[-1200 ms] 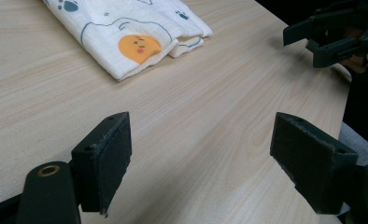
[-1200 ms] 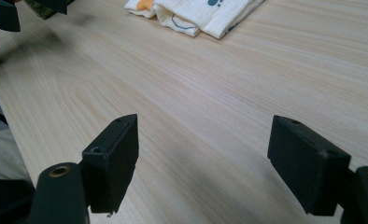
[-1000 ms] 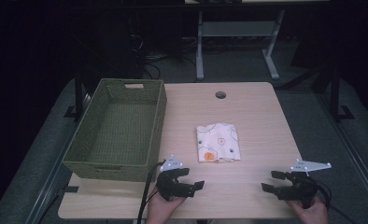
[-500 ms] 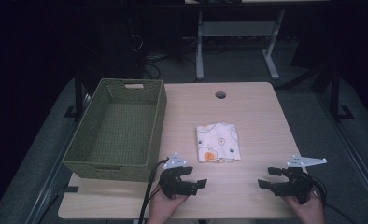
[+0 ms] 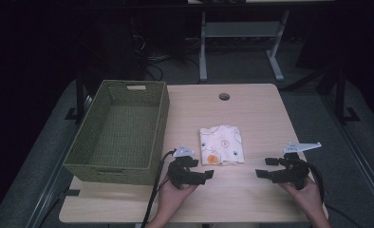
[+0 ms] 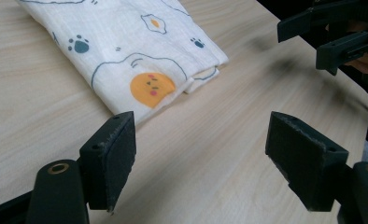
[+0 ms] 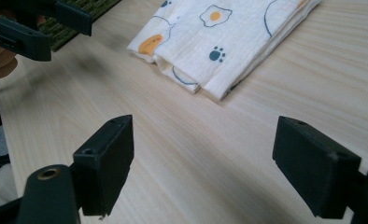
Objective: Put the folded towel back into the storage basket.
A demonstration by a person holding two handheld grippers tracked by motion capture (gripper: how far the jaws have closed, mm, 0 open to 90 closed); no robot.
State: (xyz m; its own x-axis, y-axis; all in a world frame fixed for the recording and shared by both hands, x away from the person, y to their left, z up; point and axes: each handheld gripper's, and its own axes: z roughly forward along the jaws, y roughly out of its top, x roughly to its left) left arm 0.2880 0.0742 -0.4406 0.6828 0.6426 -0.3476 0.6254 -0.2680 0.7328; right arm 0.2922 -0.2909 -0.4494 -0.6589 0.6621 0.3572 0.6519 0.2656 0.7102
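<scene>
A folded white cloth (image 5: 221,145) printed with fried eggs, paw marks and an orange face lies flat on the light wood table (image 5: 251,114), near its middle. Its near corner with the orange face (image 6: 152,86) sits just beyond my left jaws, and its folded edges (image 7: 219,42) lie ahead of my right jaws. My left gripper (image 5: 208,175) hovers low over the table just in front of the cloth, open and holding nothing. My right gripper (image 5: 262,167) stands to the cloth's right, also open with nothing in it. The two grippers point toward each other.
A green woven basket (image 5: 121,130) with nothing in it stands on the table's left side, close beside my left hand. A round cable hole (image 5: 224,97) marks the far middle of the table. Beyond the far edge are dark floor, cables and a white desk frame (image 5: 242,42).
Both grippers have drifted slightly inward toward each other and the cloth. The cloth and the basket have not moved.
</scene>
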